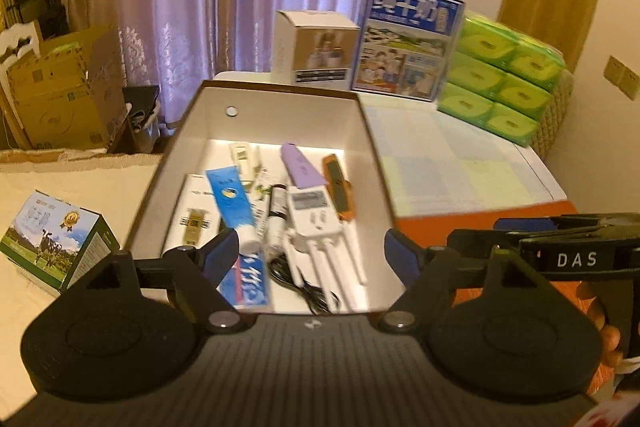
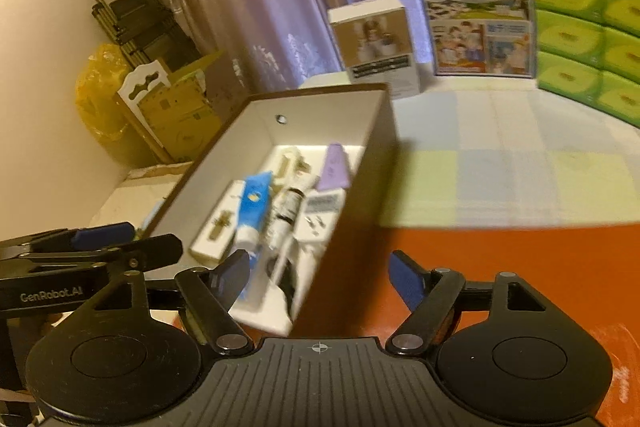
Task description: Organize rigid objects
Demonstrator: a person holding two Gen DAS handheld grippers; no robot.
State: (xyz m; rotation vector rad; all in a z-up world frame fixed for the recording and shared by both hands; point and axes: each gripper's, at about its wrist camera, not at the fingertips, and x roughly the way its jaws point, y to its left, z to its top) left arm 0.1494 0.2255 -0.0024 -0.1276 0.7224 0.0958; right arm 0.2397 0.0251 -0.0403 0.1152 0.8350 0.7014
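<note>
Open box (image 1: 372, 131), long axis apparently receding curtainward

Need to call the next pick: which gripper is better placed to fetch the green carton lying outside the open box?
Left, probably. The green carton lies on the left gripper's side of the open box, jaws open and empty. The right gripper, also open, has no view of it.

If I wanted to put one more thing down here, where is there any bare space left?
The pale checked cloth lies bare between the open box, the milk carton and the green tissue packs. The orange mat beside the box is bare too. Inside the box only the far end is free; the toothpaste end is crowded.
</note>
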